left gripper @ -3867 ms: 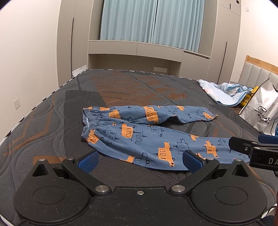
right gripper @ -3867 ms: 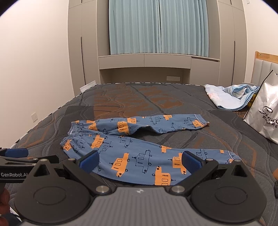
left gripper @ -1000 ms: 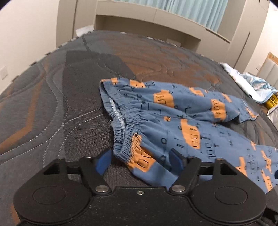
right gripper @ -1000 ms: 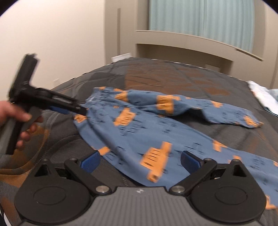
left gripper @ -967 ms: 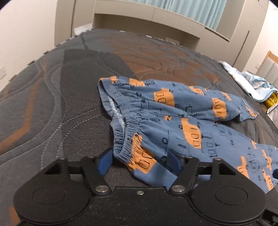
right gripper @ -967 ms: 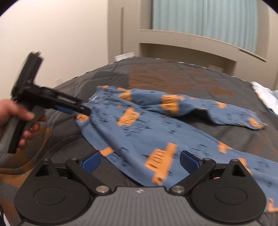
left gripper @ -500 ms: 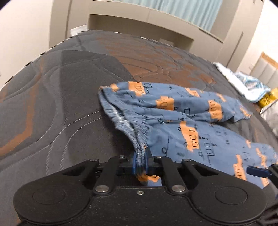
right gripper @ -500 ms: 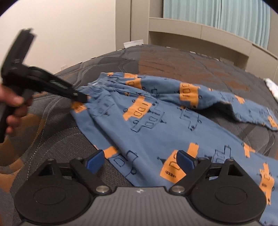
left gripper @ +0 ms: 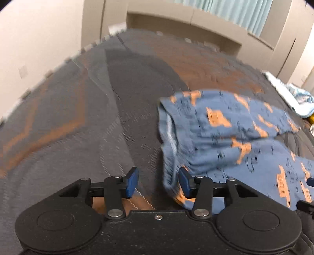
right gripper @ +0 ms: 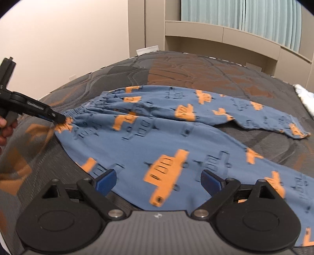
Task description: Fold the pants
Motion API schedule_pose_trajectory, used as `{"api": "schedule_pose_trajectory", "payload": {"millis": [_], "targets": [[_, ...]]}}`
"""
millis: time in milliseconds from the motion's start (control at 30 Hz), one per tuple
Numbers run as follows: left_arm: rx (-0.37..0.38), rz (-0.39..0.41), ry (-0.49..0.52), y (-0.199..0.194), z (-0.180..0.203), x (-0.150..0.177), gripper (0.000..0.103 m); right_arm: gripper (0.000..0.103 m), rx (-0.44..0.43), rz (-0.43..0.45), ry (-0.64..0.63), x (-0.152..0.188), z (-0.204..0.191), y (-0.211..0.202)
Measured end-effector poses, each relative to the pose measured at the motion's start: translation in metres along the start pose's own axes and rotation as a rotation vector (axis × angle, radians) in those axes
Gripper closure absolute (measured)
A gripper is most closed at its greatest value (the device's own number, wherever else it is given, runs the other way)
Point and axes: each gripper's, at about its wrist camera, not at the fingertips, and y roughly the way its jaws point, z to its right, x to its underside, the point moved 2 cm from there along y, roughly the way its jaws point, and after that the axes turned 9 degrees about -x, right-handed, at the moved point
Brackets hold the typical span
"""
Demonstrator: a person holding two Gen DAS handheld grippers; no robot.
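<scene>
While pants (right gripper: 157, 137) lie flat | left hand-held gripper (left gripper: 157, 182) apparently released | right hand-held gripper (right gripper: 157, 181) agape

The left claw (left gripper: 158, 182) gapes open at lower centre, blue pants (left gripper: 225, 133) bunched beside its right finger on the bed (left gripper: 78, 117).

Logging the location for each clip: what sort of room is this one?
Most likely a bedroom: the pants lie on a quilted mattress, with built-in cabinets and a curtained window behind it.
</scene>
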Motion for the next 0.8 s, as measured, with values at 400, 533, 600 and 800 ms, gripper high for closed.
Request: {"api": "schedule_pose_trajectory", "payload": {"millis": [400, 533, 600, 800], "targets": [[0.228, -0.012, 0.339, 0.111, 0.044, -0.12, 0.048, 0.007, -0.276, 0.051, -0.226, -0.133, 0.132, 0.072], [0.299, -0.133, 0.453, 0.155, 0.05, -0.14, 0.054, 0.017, -0.3, -0.101, -0.288, -0.174, 0.185, 0.123], [0.34, -0.175, 0.46, 0.168, 0.049, -0.148, 0.054, 0.023, -0.313, -0.178, -0.342, -0.193, 0.207, 0.15], [0.434, -0.228, 0.422, 0.19, 0.044, -0.17, 0.054, 0.049, -0.376, -0.344, -0.451, -0.234, 0.247, 0.213]]}}
